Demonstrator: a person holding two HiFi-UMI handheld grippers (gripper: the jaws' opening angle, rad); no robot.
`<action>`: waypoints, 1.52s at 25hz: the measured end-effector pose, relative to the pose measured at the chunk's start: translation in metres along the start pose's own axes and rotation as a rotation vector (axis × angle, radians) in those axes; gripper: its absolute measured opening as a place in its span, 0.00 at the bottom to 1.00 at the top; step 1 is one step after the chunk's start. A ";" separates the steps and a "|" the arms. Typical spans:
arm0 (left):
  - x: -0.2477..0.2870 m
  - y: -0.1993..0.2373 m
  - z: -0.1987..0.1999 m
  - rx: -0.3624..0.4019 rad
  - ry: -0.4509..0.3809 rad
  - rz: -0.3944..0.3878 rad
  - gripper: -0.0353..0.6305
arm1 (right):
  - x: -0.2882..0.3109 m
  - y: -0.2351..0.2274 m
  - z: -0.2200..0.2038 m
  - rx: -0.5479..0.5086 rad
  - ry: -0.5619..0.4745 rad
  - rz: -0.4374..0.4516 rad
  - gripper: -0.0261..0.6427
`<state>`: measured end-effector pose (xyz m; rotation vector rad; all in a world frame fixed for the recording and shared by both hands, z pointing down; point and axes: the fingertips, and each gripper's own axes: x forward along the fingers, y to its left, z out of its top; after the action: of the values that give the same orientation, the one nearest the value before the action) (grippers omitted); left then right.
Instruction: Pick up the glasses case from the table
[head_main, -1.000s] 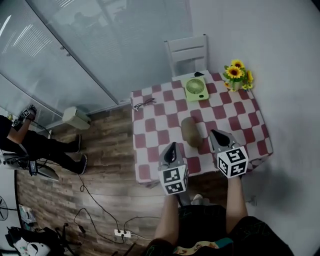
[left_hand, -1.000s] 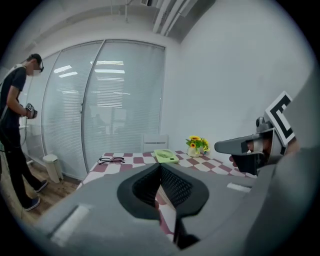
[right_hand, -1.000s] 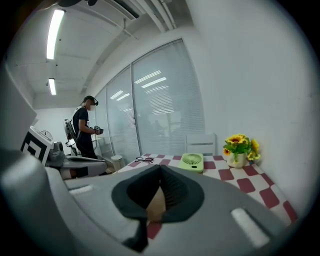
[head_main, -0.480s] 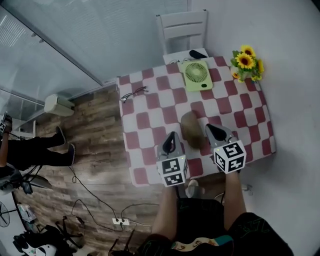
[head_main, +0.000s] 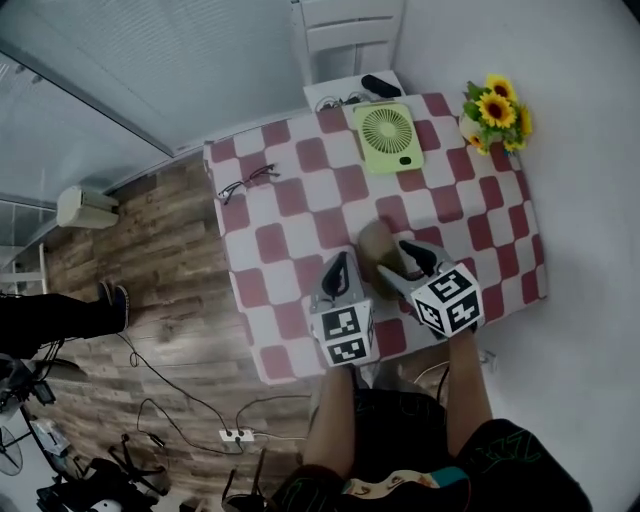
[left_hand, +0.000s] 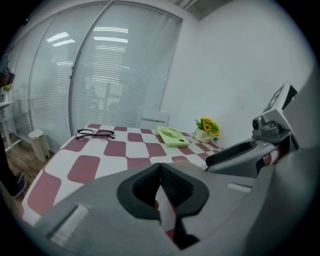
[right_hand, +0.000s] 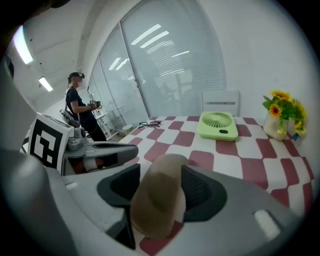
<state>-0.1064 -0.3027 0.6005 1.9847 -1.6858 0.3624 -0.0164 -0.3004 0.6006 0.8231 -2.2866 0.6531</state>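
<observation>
The glasses case (head_main: 373, 243), a brown rounded oblong, lies on the red-and-white checked tablecloth (head_main: 300, 215) near the table's front edge. My right gripper (head_main: 394, 263) points down at it from the right. In the right gripper view the glasses case (right_hand: 157, 200) sits between the two dark pads of my right gripper (right_hand: 160, 172), whose jaws are opening; the left pad stands a little off it. My left gripper (head_main: 341, 266) hovers just left of the case, and in the left gripper view my left gripper (left_hand: 160, 167) has its pads together with nothing in them.
Black-framed glasses (head_main: 245, 185) lie at the table's far left. A green fan (head_main: 387, 135) and a vase of sunflowers (head_main: 495, 110) stand at the back, with a white chair (head_main: 345, 30) behind. Cables and a power strip (head_main: 238, 436) lie on the wooden floor.
Both grippers have sunk toward the table and come in on the case. The right gripper has tipped further down and now straddles the case, which has not moved.
</observation>
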 end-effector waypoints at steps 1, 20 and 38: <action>0.003 0.002 0.001 -0.003 0.002 -0.003 0.07 | 0.005 0.002 -0.003 0.009 0.038 0.022 0.45; 0.033 0.040 0.005 -0.060 0.029 0.009 0.07 | 0.055 0.004 -0.031 0.163 0.314 0.088 0.67; -0.030 -0.028 0.050 0.014 -0.173 0.161 0.07 | -0.035 -0.019 0.031 -0.121 -0.103 0.017 0.60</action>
<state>-0.0913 -0.3009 0.5379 1.9436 -1.9628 0.2652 0.0066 -0.3190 0.5594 0.7961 -2.4018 0.4846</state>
